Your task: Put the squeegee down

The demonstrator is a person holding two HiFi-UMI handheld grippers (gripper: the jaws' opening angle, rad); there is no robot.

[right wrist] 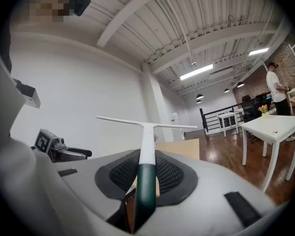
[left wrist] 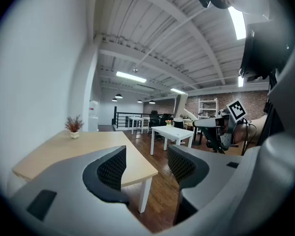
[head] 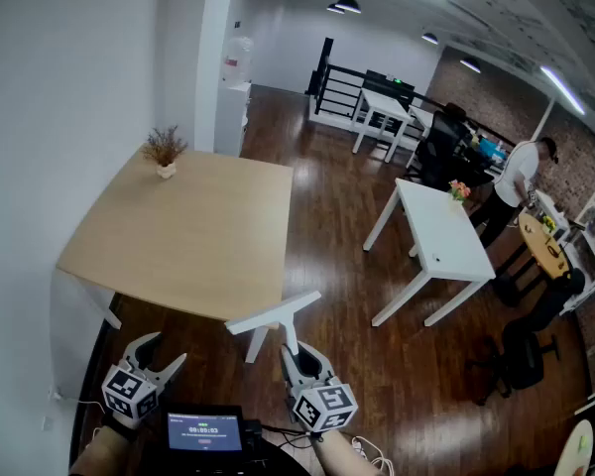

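Holding squeegee (head: 274,313) near table (head: 188,236) edge

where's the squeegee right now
The squeegee is clamped by its dark green handle in the right gripper's jaws. In the head view it shows at bottom centre, its white blade by the near right corner of the wooden table.
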